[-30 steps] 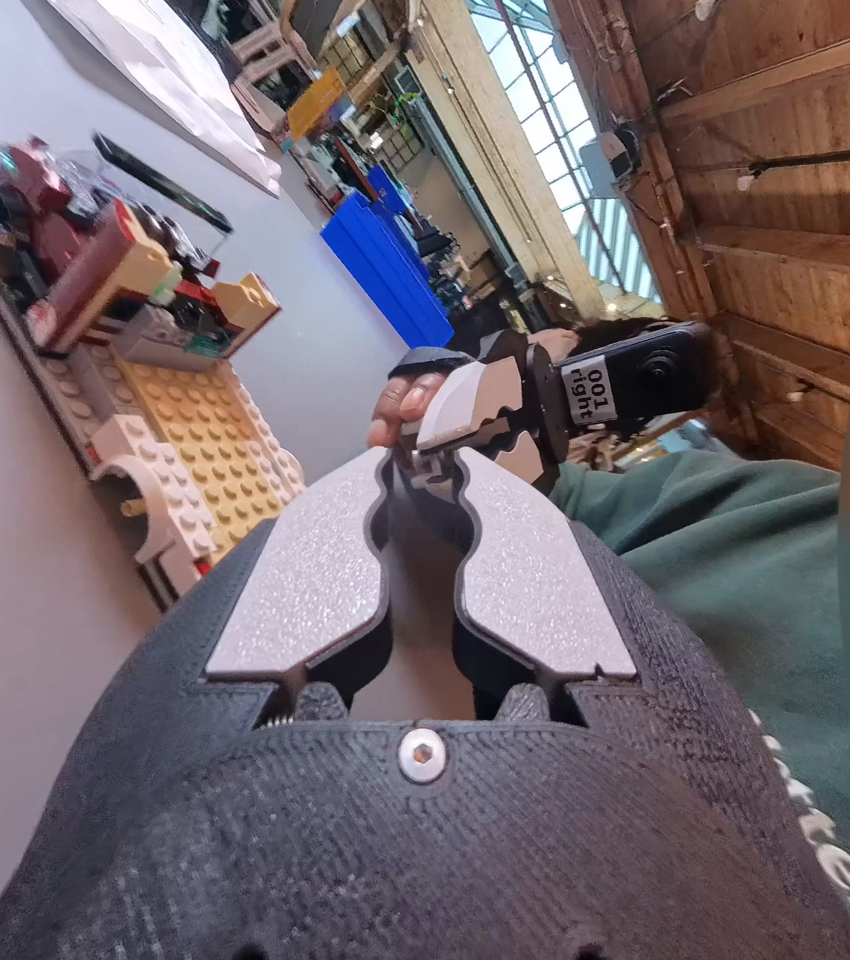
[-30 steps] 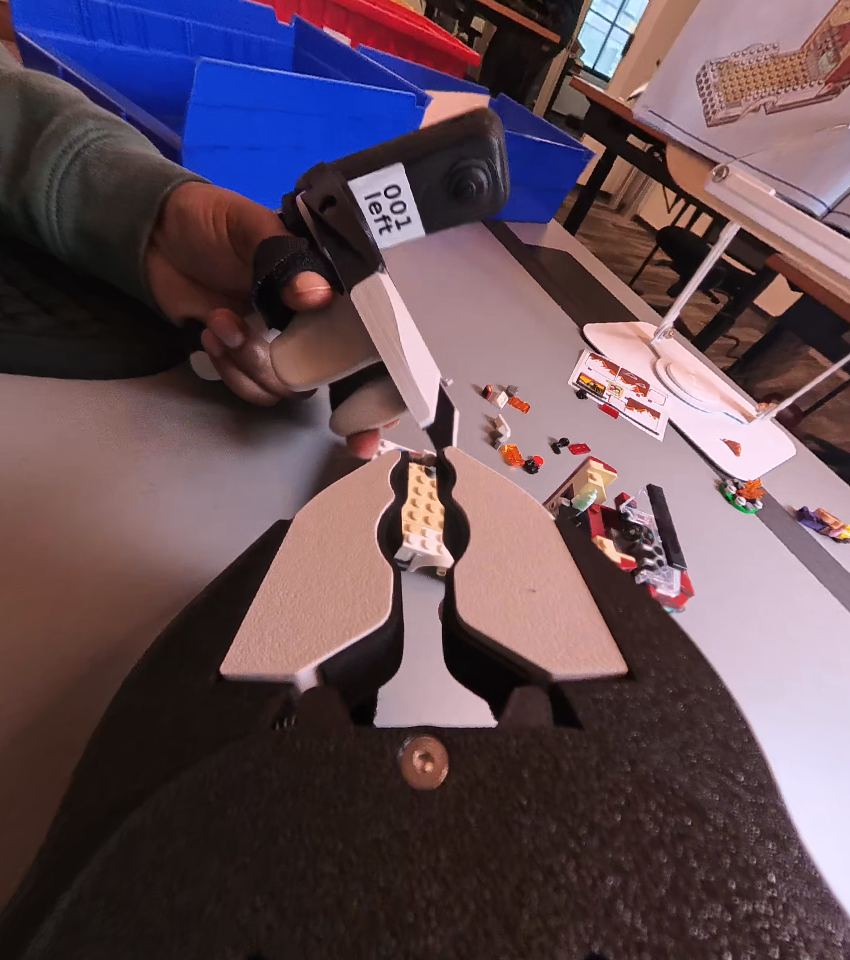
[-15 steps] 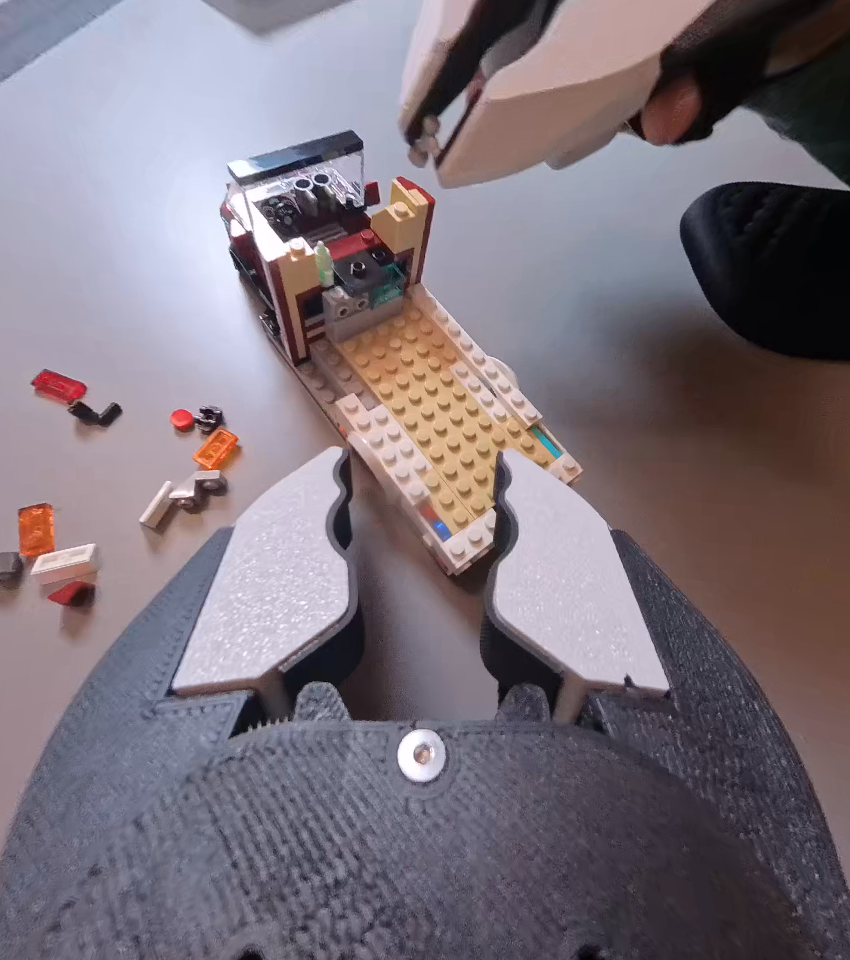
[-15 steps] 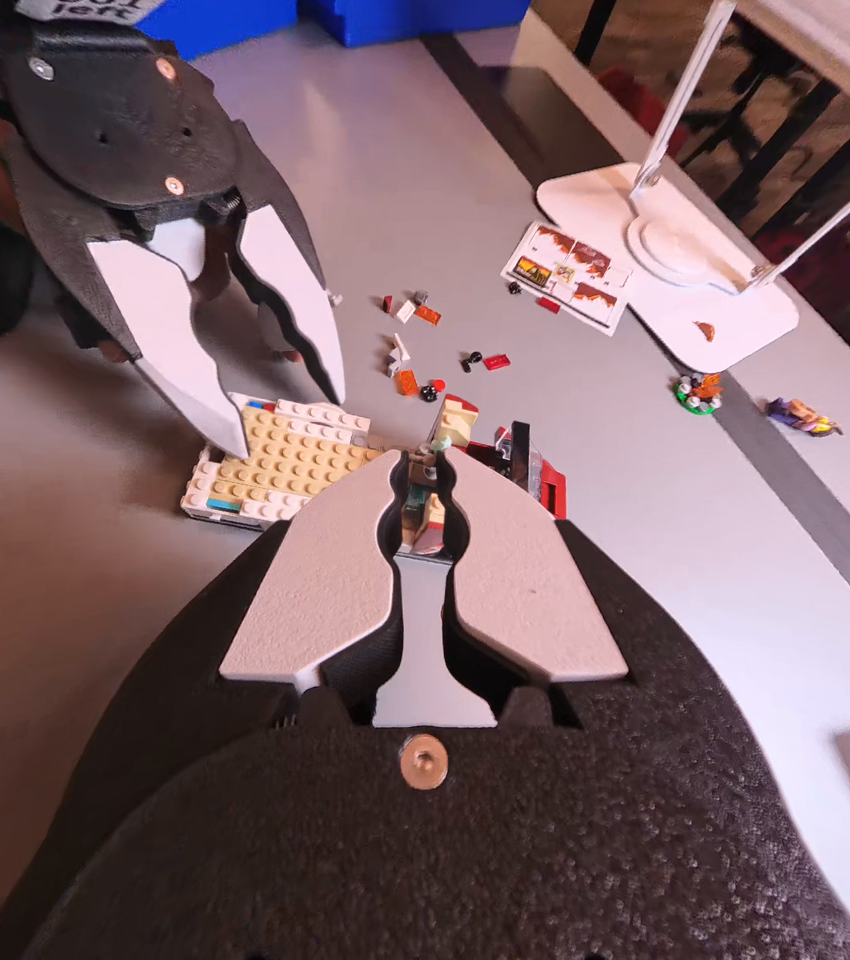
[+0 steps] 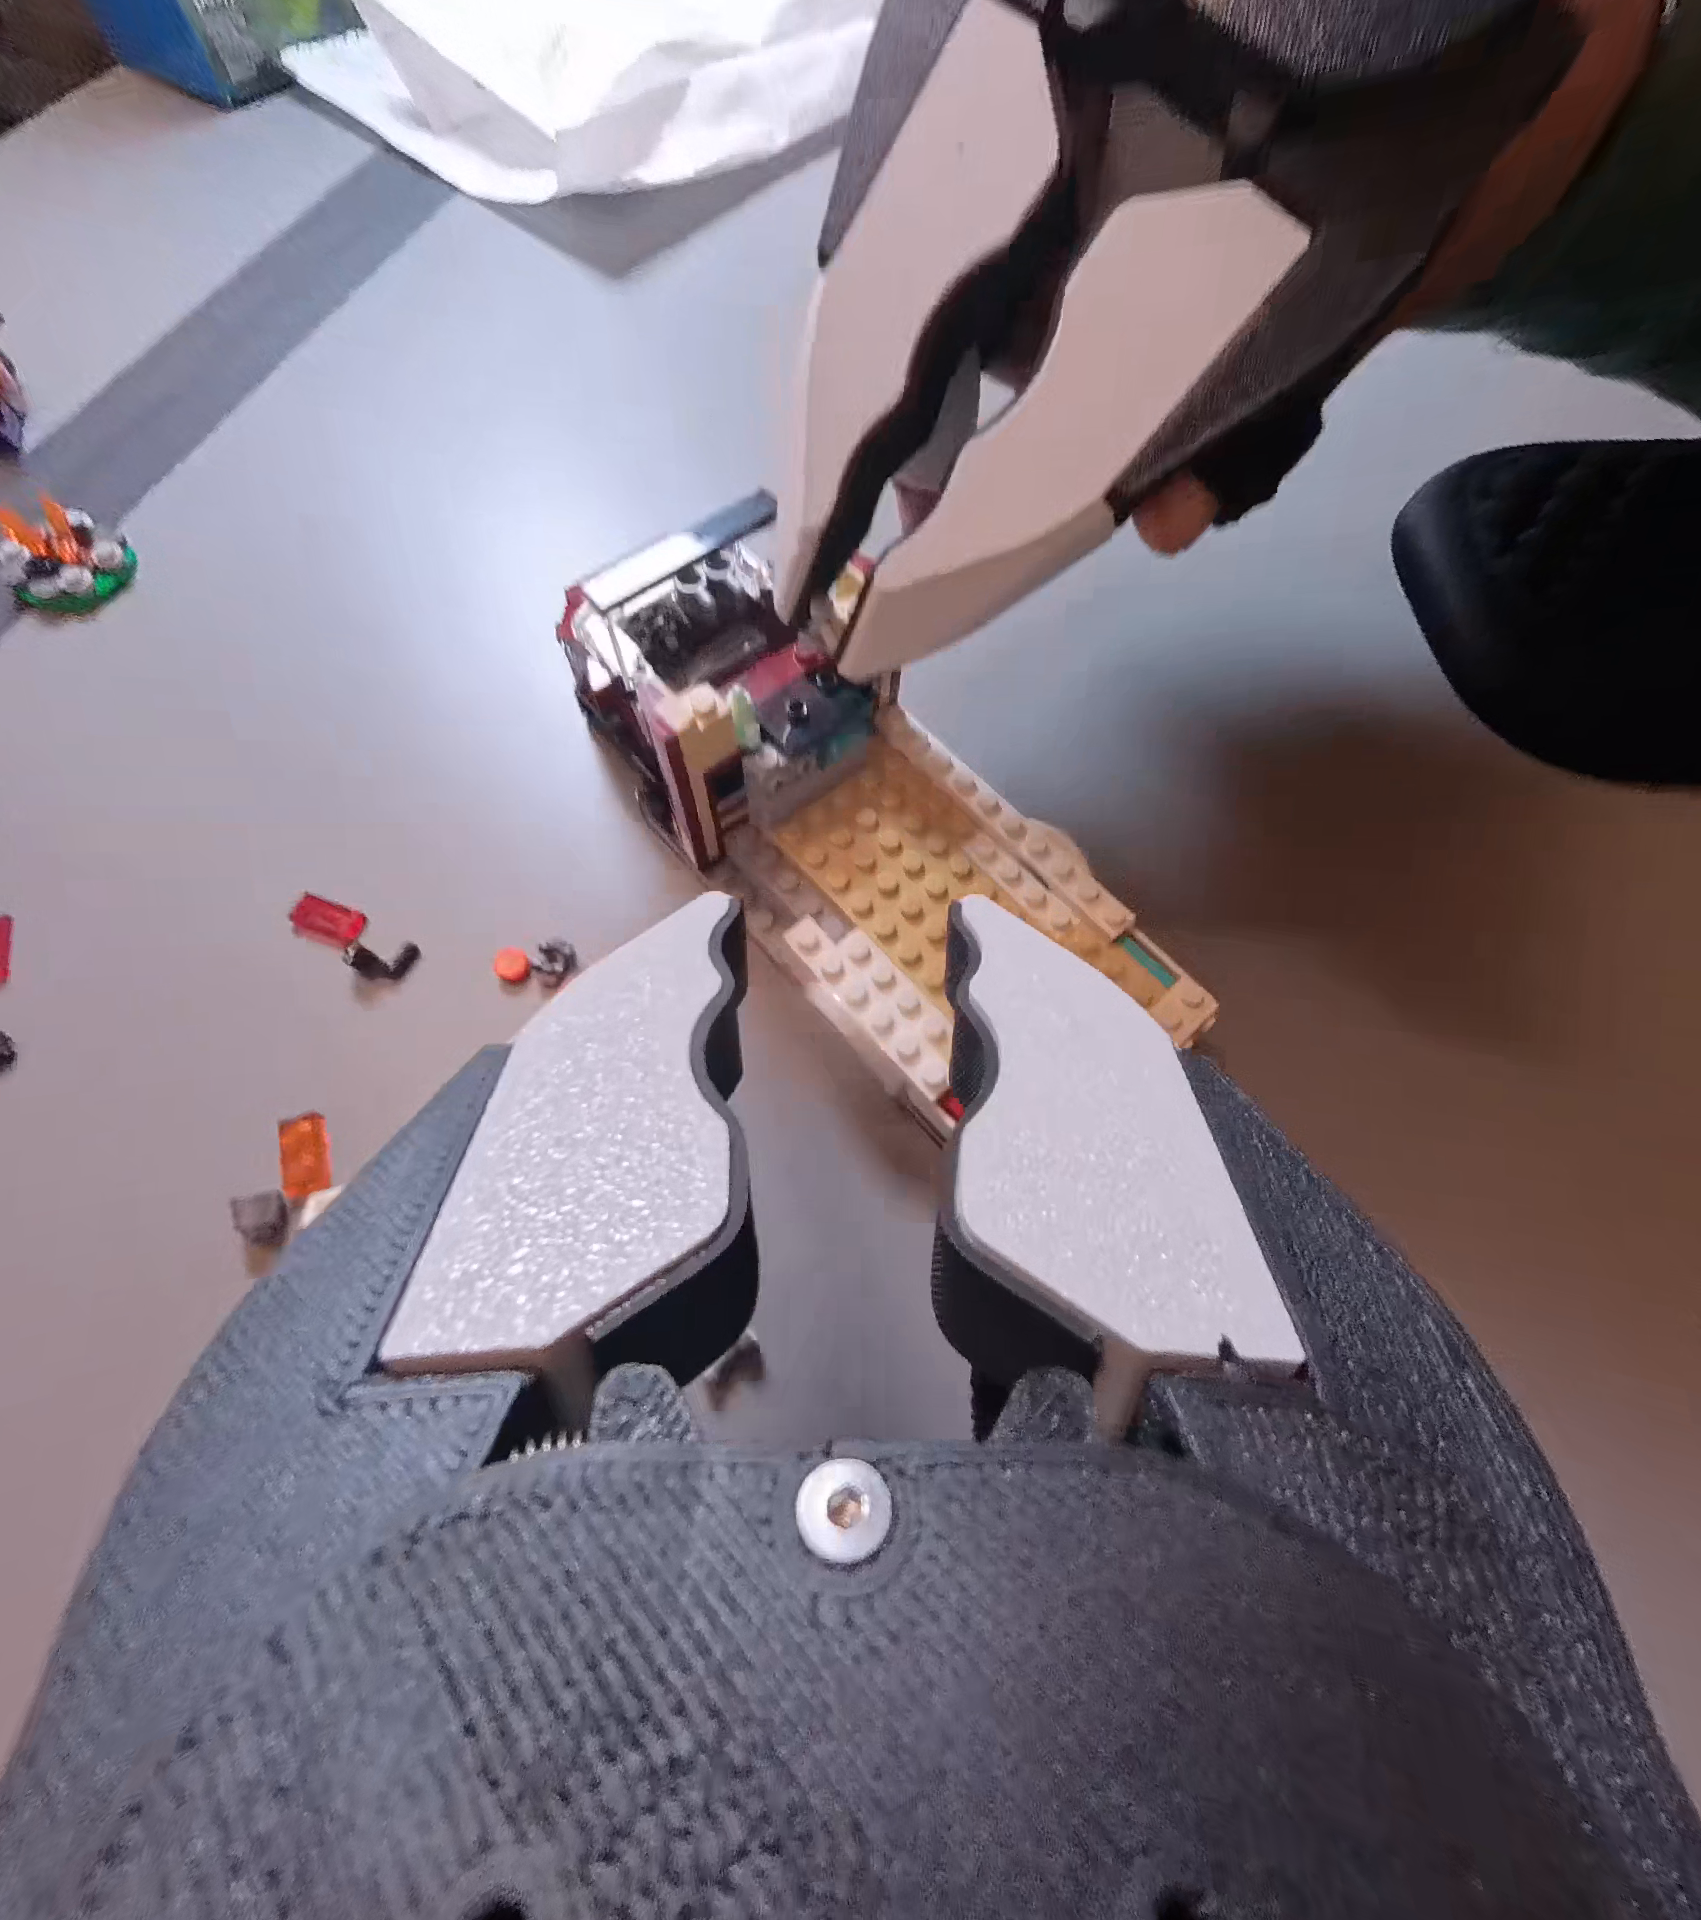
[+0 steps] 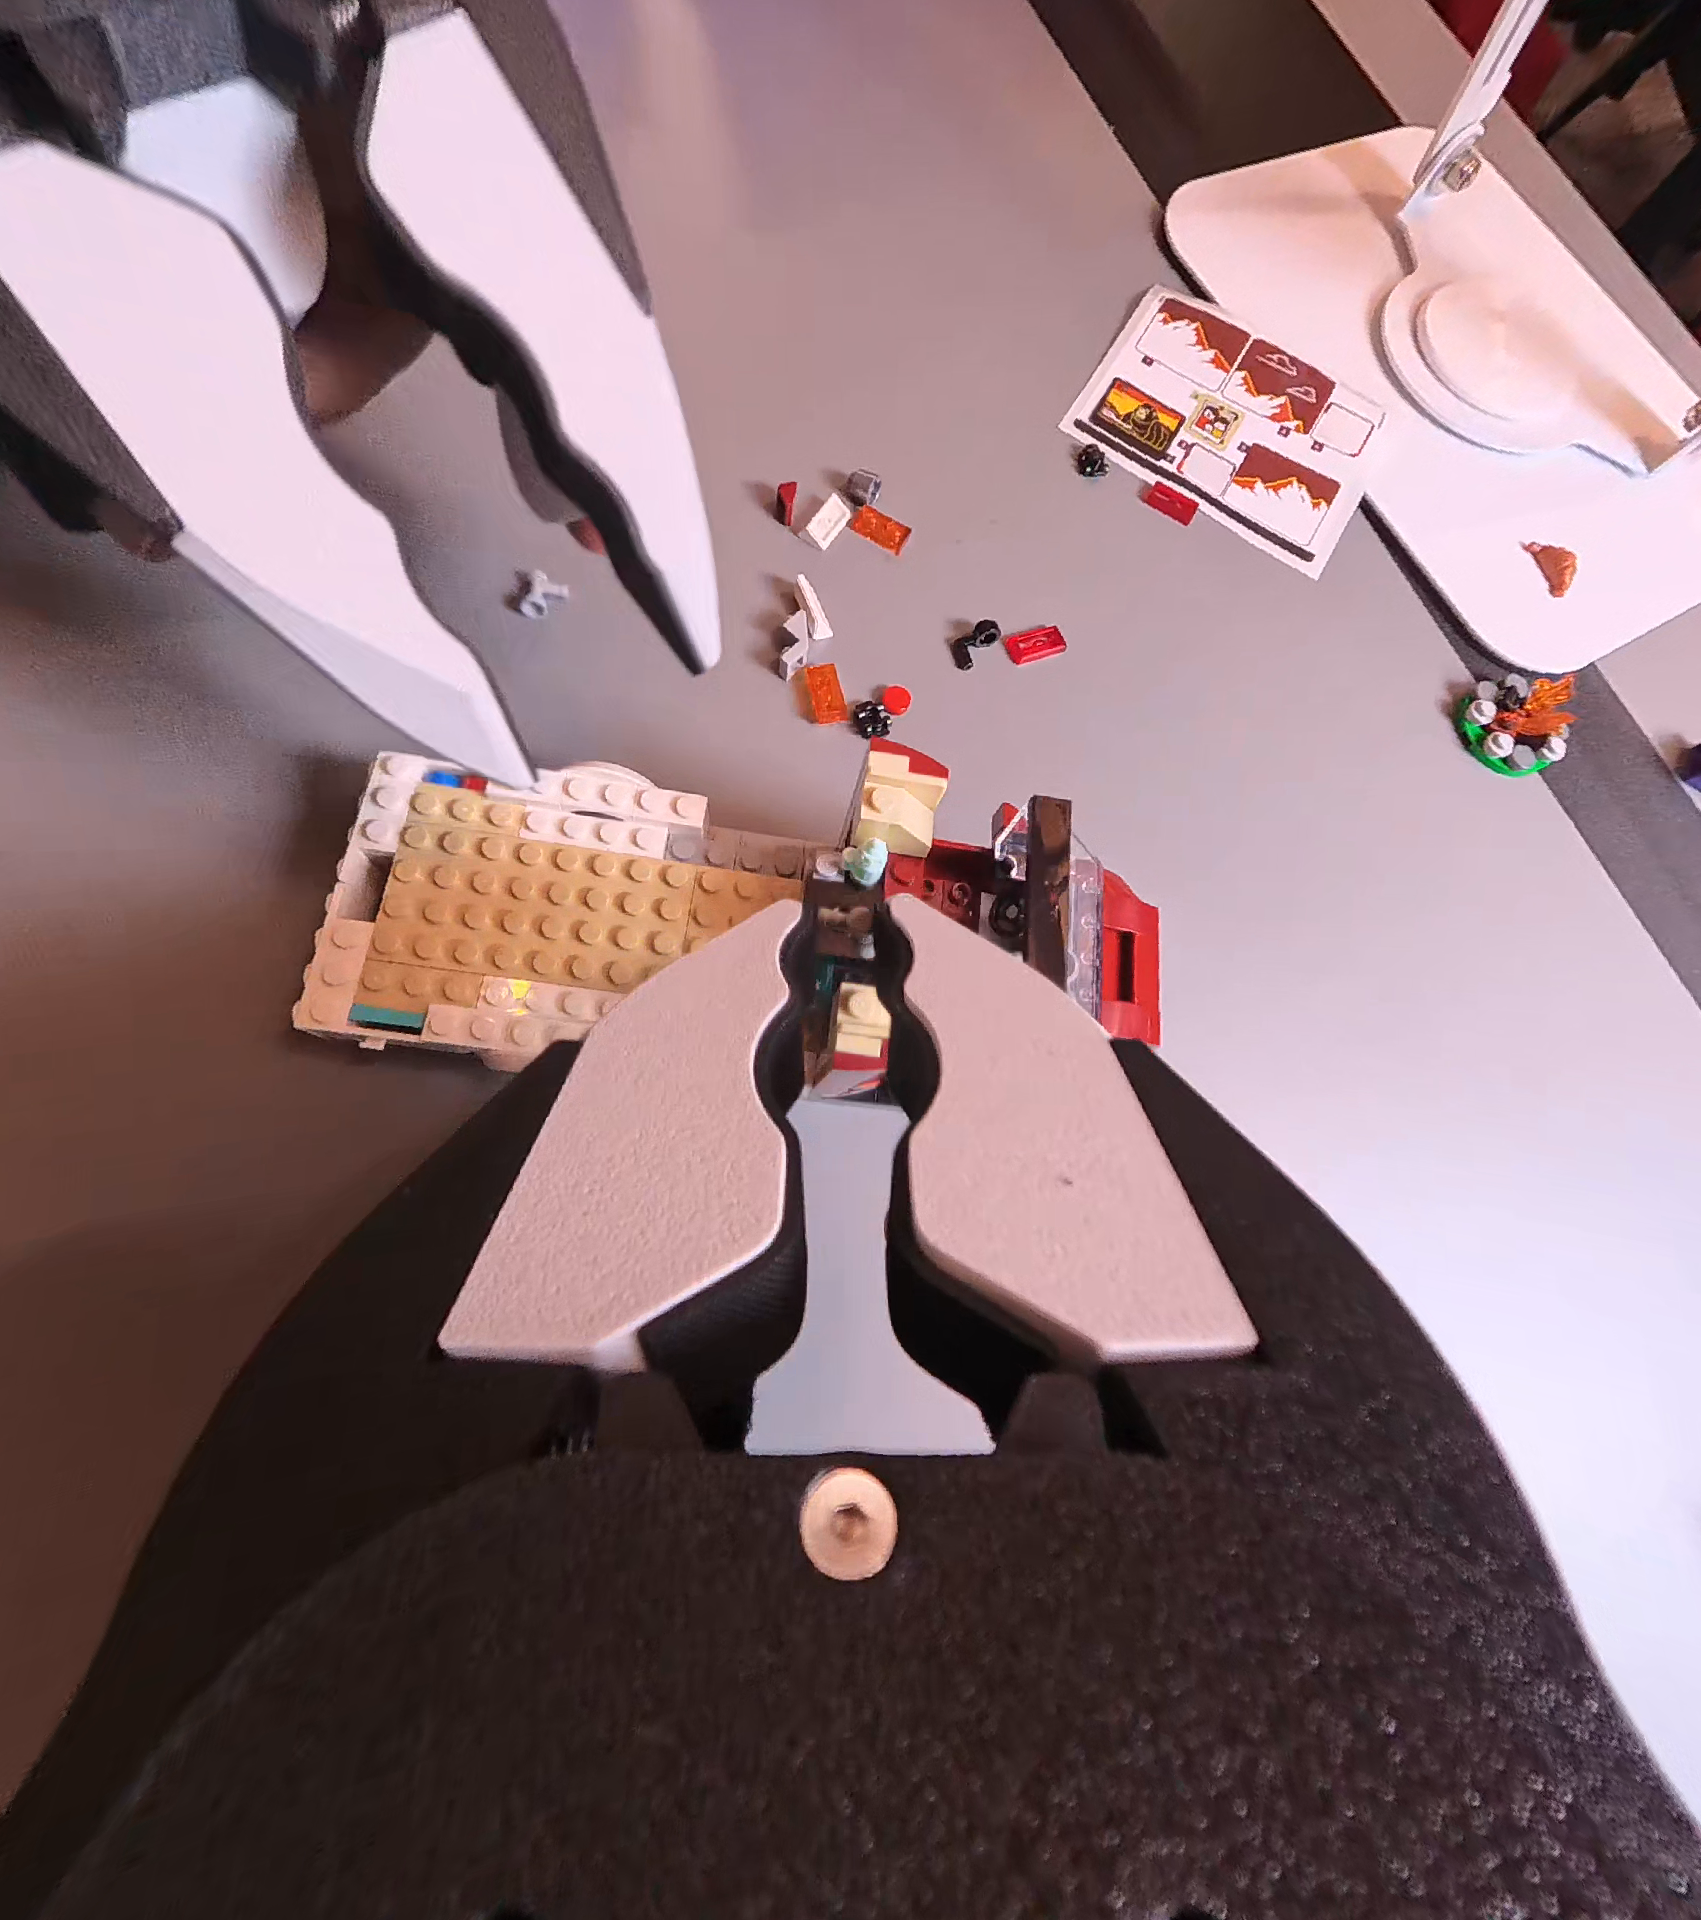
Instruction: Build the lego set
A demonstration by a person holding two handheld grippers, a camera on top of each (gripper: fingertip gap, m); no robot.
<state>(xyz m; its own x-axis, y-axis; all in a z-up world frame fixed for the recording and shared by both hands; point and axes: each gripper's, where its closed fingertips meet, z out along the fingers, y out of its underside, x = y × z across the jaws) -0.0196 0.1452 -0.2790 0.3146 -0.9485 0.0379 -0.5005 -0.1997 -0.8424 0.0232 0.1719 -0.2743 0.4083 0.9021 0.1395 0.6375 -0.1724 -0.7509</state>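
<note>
Your lego model (image 6: 555,914) lies flat on the grey worktop (image 6: 1345,1143): a tan studded deck with pale edge plates, and a dark-red cab (image 6: 1085,935) with a clear windscreen at its 3 o'clock end in the right wrist view. It looks light and rigid, but clutch-fit only, so it will likely slide or shed small parts under a sideways push. Take hold across the deck's long pale edges, never the windscreen or the little pieces stacked behind the cab.

Your right gripper (image 6: 846,914) is nearly closed, its tips down at the wall behind the cab; whether it pinches a piece there, I cannot tell. Your left gripper (image 5: 846,914) is spread wide and empty, hovering over the deck's rear end, one fingertip (image 6: 503,753) seemingly touching the pale edge.

Loose small bricks (image 6: 825,644) lie at 12 o'clock of the model, a sticker sheet (image 6: 1230,426) and a white stand base (image 6: 1552,343) toward 1 o'clock.
</note>
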